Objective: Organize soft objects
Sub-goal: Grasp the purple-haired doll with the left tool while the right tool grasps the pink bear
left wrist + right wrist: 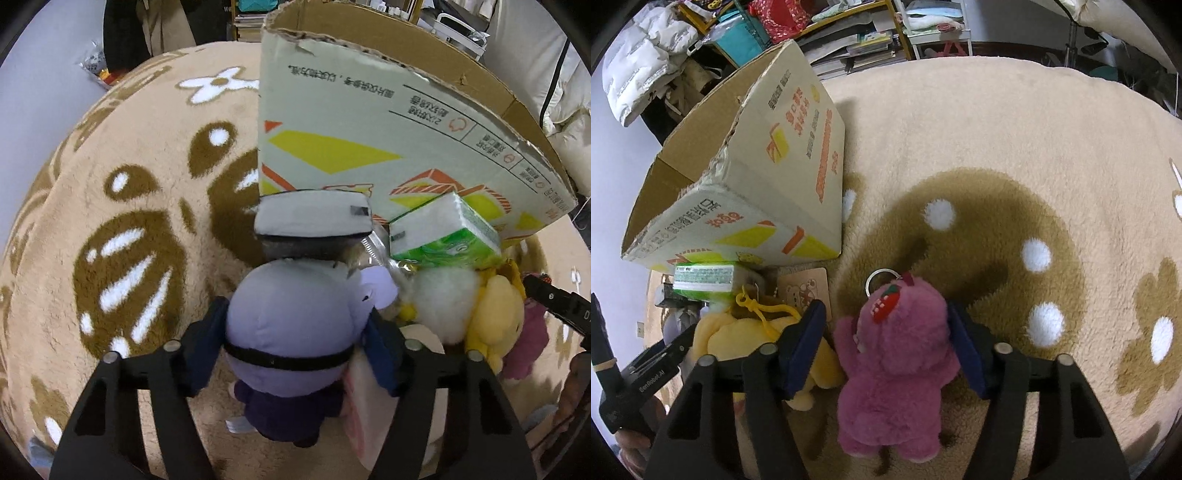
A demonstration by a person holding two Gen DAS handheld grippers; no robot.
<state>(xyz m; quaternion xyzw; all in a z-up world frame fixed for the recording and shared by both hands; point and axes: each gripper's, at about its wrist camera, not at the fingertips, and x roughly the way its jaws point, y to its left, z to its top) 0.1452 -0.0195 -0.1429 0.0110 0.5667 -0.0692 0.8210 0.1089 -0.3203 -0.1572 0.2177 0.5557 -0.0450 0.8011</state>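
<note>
Left wrist view: left gripper (297, 343) jaws bracketed the grey plush (291, 325), upright on the rug (129, 192), cardboard box (369, 122) just ahead; right gripper (886, 347) jaws flanked the pink bear (897, 369), box ahead-left.

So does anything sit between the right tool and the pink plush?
Nothing visible does. The pink plush already lies between the right tool's fingers; the yellow plush sits outside its left finger.

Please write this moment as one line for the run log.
left gripper: astride grey-blue police plush doll | right gripper: astride purple furry bear plush | open cardboard box: on beige rug
</note>
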